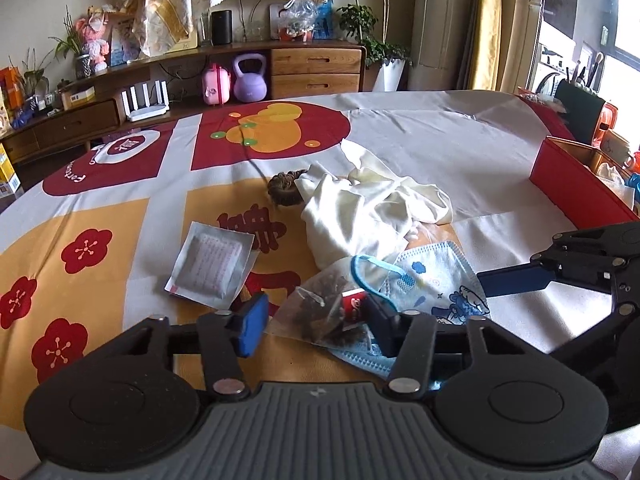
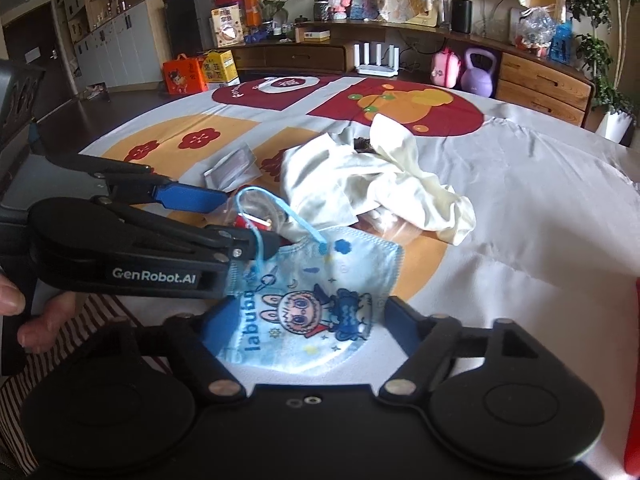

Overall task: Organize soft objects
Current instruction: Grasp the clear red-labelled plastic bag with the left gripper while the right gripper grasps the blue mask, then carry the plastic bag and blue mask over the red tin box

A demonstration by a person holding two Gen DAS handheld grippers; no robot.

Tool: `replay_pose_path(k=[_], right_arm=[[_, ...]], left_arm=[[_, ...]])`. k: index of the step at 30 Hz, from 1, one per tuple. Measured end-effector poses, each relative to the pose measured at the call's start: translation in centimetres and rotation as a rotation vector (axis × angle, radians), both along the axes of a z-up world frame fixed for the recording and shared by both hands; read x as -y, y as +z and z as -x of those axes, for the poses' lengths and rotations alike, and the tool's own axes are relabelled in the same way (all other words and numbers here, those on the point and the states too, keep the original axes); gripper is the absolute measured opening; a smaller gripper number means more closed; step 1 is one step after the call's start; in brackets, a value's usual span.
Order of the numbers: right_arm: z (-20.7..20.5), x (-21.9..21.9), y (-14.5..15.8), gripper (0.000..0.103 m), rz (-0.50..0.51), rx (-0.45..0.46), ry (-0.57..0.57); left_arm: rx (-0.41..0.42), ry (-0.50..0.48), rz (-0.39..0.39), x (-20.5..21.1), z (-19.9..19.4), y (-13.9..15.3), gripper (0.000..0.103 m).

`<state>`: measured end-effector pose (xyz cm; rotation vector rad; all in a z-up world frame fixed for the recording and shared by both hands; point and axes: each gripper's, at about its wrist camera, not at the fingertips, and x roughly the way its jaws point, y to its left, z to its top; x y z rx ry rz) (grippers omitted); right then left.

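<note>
Left wrist view: the left tool stands partly open around a clear packet of dried bits on the cloth-covered surface; whether its pads press it I cannot tell. A cream cloth lies just beyond.

Right wrist view: the right tool stands fairly wide, straddling a blue cartoon face mask, its pads at the mask's edges; whether they press it I cannot tell.

Low wooden sideboard along pale wall, purple kettlebell beneath, leafy plant, yellow curtain, daylit window
</note>
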<state>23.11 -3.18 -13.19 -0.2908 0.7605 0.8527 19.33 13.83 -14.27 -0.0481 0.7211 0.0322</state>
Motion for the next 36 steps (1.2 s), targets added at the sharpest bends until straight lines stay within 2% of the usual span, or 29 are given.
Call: replay_pose_path(k=[1,2,4,5,8,11,15,26,36], right_arm=[[0.0,0.0,0.1,0.064,0.009,0.012,-0.010],[0.0,0.1,0.1,0.058,0.015,0.018,-0.018],[-0.1,0.4,0.1,0.048,0.018,0.028,-0.036],[-0.1,0.5,0.1,0.040,0.019,0.032,-0.047],[-0.4,1.0,0.3,0.009,0.010,0.024,-0.082],[-0.6,1.6,0.4,0.000,-0.017,0.005,-0.107],[0.1,2.6,1.1,0.000,-0.056,0.020,-0.128],[2.5,6.5,4.5,0.000,-0.120,0.078,-0.192],[4.0,10.6,7.4,0.000,-0.145,0.132,-0.267]], left_arm=[[0.001,0.001,-0.006,0.1,0.0,0.0,0.044],[0.003,0.000,-0.007,0.1,0.1,0.1,0.036],[-0.004,-0.009,0.003,0.2,0.0,0.1,0.033],[-0.005,-0.006,-0.001,0.2,0.0,0.1,0.033],[-0.003,-0.001,-0.015,0.5,0.1,0.2,0.029],[-0.009,0.007,-0.009,0.4,0.2,0.3,0.027],[-0.017,0.025,-0.007,0.3,0.6,0.4,0.023],[-0.015,0.042,0.014,0.6,2.5,1.7,0.021],[0.015,-0.008,0.037,3.5,4.2,4.7,0.021]])
